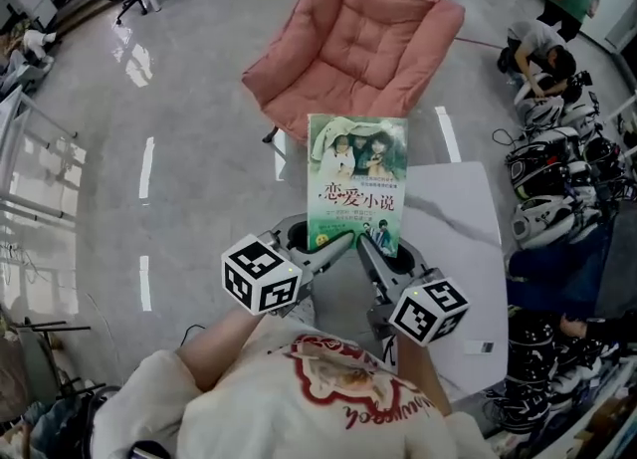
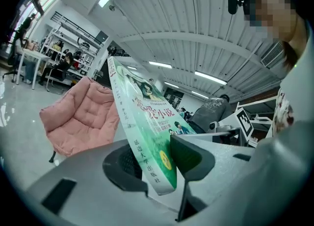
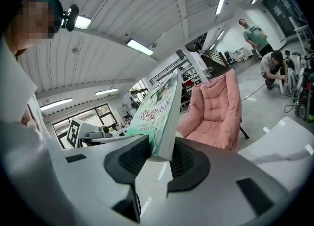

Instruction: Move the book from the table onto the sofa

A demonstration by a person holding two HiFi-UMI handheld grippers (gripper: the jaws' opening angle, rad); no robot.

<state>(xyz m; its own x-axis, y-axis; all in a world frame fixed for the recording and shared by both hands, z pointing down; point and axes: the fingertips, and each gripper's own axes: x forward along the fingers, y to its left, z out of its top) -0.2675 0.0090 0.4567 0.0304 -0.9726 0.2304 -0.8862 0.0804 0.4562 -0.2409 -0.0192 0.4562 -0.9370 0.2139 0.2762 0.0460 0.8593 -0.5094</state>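
Book (image 1: 356, 180) is off the table (image 1: 468, 248) and in the air, cover up, carried by its near short edge. The left hand-held gripper (image 1: 326, 240) is clamped on the near left corner, at the spine. The right hand-held gripper (image 1: 370, 246) is clamped on the near right corner, at the page side. Each has its jaws pressed onto the book and parted only by the book's thickness.

The book's long axis runs from the two hand-held grippers straight away toward the sofa (image 1: 353, 39), which lies ahead beyond the far short edge. Both hands sit side by side, so neither is clearly nearer to the seat. My guess is that the coming move is a carry forward along that axis and then down.

In the head view the far edge looks to meet the seat's front, but that steep look down hides any gap in height. The gripper views show the sofa beyond the book with shiny floor in front of it. The left gripper view has the sofa on the book's left and the right gripper view on its right, so the book is aimed about at the middle. The table shows in the head view and the right gripper view, at the right; I cannot pick it out in the left gripper view.
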